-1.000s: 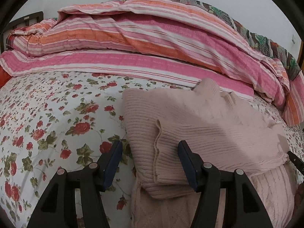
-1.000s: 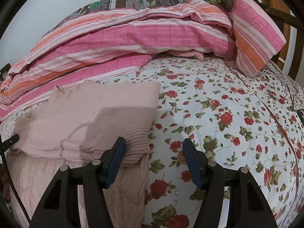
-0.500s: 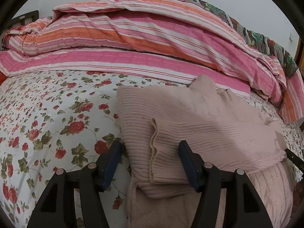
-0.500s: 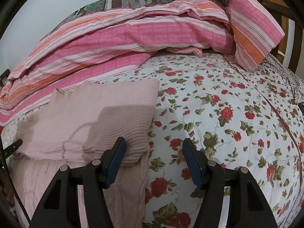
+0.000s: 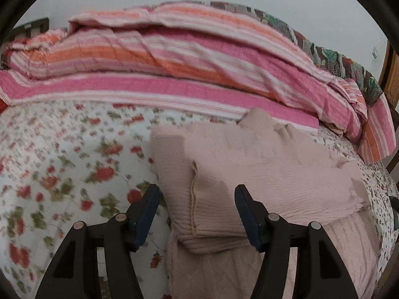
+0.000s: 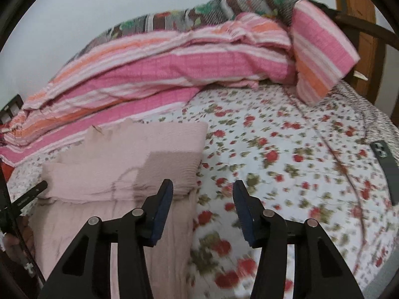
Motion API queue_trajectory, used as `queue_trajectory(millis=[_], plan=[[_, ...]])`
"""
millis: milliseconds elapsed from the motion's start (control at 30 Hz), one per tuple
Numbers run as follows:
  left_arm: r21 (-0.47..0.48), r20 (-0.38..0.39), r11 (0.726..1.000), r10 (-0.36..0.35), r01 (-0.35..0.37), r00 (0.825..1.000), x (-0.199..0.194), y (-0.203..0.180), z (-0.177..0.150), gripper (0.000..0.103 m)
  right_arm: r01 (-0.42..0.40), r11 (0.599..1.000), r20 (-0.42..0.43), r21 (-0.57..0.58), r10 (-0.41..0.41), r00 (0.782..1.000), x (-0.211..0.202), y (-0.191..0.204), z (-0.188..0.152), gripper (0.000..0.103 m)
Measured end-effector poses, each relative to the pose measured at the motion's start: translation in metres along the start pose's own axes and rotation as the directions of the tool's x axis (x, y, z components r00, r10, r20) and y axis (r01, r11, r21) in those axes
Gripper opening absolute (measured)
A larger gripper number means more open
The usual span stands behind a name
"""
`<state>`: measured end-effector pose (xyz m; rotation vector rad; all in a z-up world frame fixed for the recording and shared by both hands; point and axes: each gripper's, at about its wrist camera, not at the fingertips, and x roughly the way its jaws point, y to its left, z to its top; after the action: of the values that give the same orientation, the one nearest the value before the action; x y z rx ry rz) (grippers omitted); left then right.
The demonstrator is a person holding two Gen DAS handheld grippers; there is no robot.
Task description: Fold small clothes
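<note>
One garment: a pale pink ribbed sweater (image 5: 261, 172) is seen folded on the floral bedsheet (image 5: 62, 174), its near part spread flat toward the bed's near edge.
Sweater's far side: a striped pink and orange quilt (image 5: 174, 69) is heaped just beyond the sweater, with a patchwork blanket (image 6: 199, 17) behind it.
Left gripper (image 5: 197, 204): the fingers are spread, with the sweater's folded left edge framed between them; no pad is seen pressing on the cloth.
Right gripper (image 6: 203, 200): the jaws have just been closing but stand apart, with only the sweater's right corner and bare sheet seen in the gap; nothing is pinched.
Shown by the right view only: a dark phone (image 6: 385, 172) lies well to the right of the sweater, near the bed's right edge; a wooden frame (image 6: 356, 25) stands beyond it.
Shown by the left view only: open floral sheet lies left of the sweater.
Open room: wide bare sheet is left on both sides of the sweater.
</note>
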<state>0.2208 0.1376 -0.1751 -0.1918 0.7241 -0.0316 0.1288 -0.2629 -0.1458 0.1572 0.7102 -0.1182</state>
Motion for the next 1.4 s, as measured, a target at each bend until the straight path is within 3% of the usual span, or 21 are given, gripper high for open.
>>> queue_trajectory(millis=[100, 233, 300, 367, 500, 700, 800, 900, 1233, 1400], plan=[[0.018, 0.052, 0.999, -0.04, 0.039, 0.998, -0.027, -0.003, 0.006, 0.061, 0.007, 1.0, 0.022, -0.011, -0.007, 1.0, -0.025, -0.009, -0.005, 0.05], [0.013, 0.038, 0.992, -0.126, 0.126, 0.991, -0.061, -0.005, 0.003, 0.061, 0.037, 0.999, 0.013, -0.024, -0.036, 0.999, -0.05, -0.018, -0.02, 0.05], [0.007, 0.044, 0.993, -0.115, 0.115, 0.992, -0.078, -0.004, -0.006, 0.061, 0.038, 0.999, -0.002, -0.024, -0.038, 0.999, -0.057, -0.019, -0.031, 0.048], [0.006, 0.053, 0.995, -0.101, 0.101, 0.993, -0.094, 0.0, -0.019, 0.061, 0.033, 0.999, -0.029, -0.037, -0.034, 0.999, -0.061, -0.017, -0.045, 0.041], [0.003, 0.006, 0.998, -0.062, 0.062, 0.998, -0.12, 0.006, -0.057, 0.06, 0.006, 0.994, -0.056, -0.105, -0.012, 0.998, -0.071, -0.005, -0.074, 0.039], [-0.007, -0.066, 0.995, -0.099, 0.098, 0.993, -0.154, 0.008, -0.129, 0.06, -0.088, 0.986, -0.086, -0.138, 0.077, 0.993, -0.087, 0.004, -0.12, 0.039], [-0.014, -0.085, 0.994, -0.11, 0.11, 0.99, -0.157, 0.007, -0.156, 0.06, -0.123, 0.981, -0.094, -0.153, 0.11, 0.989, -0.092, 0.006, -0.145, 0.039], [-0.029, -0.103, 0.992, -0.124, 0.122, 0.987, -0.154, 0.006, -0.171, 0.059, -0.113, 0.978, -0.125, -0.175, 0.091, 0.988, -0.086, 0.006, -0.162, 0.039], [-0.021, -0.112, 0.989, -0.146, 0.145, 0.983, -0.133, 0.003, -0.19, 0.041, -0.173, 0.974, -0.165, -0.147, 0.149, 0.975, -0.066, 0.007, -0.181, 0.038], [-0.04, -0.106, 0.985, -0.169, 0.166, 0.98, -0.129, 0.007, -0.191, 0.039, -0.167, 0.975, -0.162, -0.148, 0.142, 0.977, -0.053, 0.014, -0.187, 0.032]])
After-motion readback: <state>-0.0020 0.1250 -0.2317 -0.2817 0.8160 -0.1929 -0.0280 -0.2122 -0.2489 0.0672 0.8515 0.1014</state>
